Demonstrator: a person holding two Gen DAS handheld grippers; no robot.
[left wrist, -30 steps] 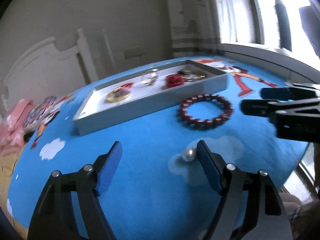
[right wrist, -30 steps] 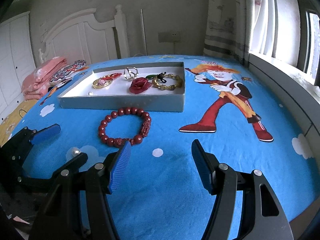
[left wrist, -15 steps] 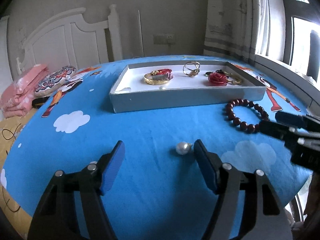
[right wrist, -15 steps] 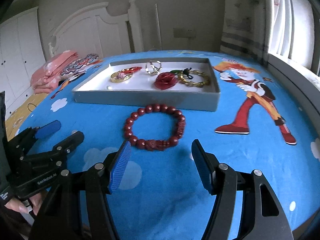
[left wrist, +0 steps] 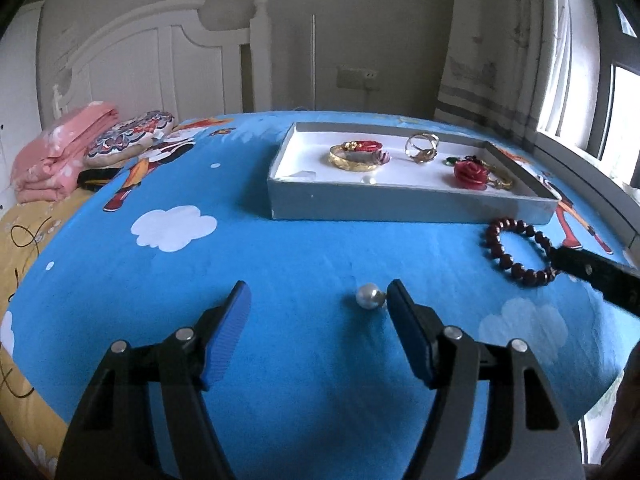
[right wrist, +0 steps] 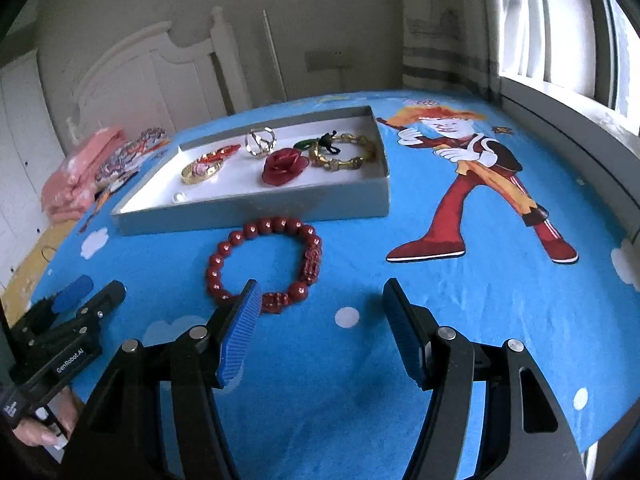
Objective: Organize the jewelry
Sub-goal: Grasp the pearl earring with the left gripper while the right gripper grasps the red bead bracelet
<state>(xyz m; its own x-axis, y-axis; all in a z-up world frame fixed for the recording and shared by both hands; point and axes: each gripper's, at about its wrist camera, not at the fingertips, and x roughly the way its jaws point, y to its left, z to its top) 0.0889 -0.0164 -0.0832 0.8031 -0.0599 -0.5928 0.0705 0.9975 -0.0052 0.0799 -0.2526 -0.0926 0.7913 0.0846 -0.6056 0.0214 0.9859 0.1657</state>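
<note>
Nearest in the left wrist view, the left gripper (left wrist: 318,300) points down at a blue cartoon-print bedspread (left wrist: 280,248). Its jaws stand spread and have just been closing a little, with nothing pinched. A single pearl (left wrist: 369,297) lies on the cloth between the blue pads, just beside the right-hand one and well apart from the other.

In the right wrist view, the right gripper (right wrist: 320,296) also stands spread and empty. Its left fingertip overlaps the near edge of a dark red bead bracelet (right wrist: 264,264) lying flat on the bedspread; whether it touches cannot be told.

Just beyond the bracelet sits a shallow grey tray (right wrist: 256,216) with a white floor. It holds a gold bangle (left wrist: 354,158), a gold ring (left wrist: 421,147), a red rose ornament (right wrist: 285,166) and a gold chain bracelet (right wrist: 344,156). Farther back are folded pink bedding (left wrist: 60,148), a white headboard (left wrist: 160,60) and a curtained window (right wrist: 560,40).

The step in hand appears to be picking up the pearl, one of two pieces not yet in the tray. The next move calls for centring the jaws on the pearl and closing gently, since a small round bead could roll or squirt aside on soft cloth.
</note>
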